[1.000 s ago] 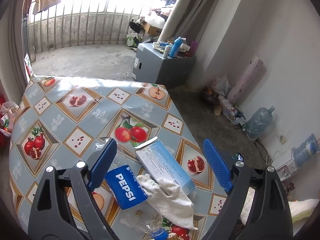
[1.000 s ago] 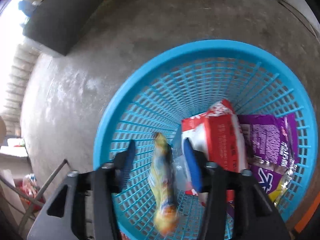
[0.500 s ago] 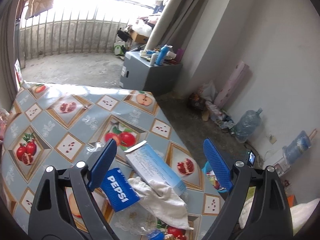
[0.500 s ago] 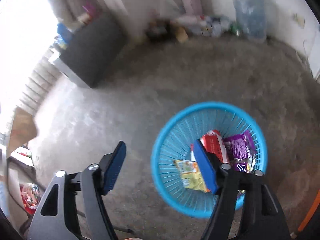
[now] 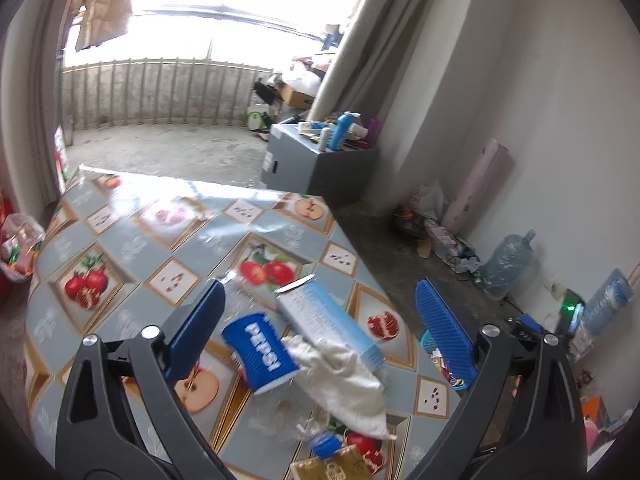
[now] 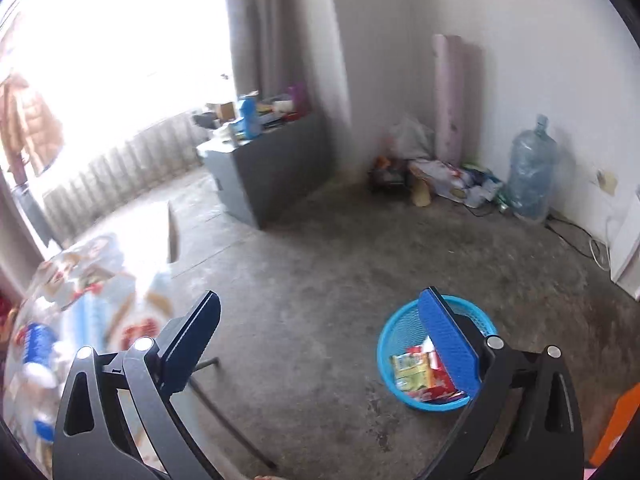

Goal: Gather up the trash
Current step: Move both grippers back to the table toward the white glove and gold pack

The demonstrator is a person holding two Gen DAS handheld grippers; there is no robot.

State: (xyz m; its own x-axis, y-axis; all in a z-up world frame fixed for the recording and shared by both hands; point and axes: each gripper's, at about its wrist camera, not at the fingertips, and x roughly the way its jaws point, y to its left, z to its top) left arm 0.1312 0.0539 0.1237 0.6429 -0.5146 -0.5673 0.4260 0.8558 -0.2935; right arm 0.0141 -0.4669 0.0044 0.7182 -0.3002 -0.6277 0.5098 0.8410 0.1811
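Note:
On the fruit-patterned table lie a clear Pepsi bottle with a blue label, a light blue carton and a crumpled white tissue. My left gripper is open and empty, hovering above them. My right gripper is open and empty, high over the floor. A blue mesh basket on the floor holds a yellow wrapper and red packets. The basket's edge also shows in the left wrist view, beside the table.
A blue bottle cap and a golden box lie at the table's near edge. A grey cabinet, a large water jug and floor clutter stand by the walls. A table leg slants below my right gripper.
My right gripper let go of the yellow wrapper into the basket, opened wide and rose far above it, swinging toward the table. My left gripper lifted slightly above the trash.

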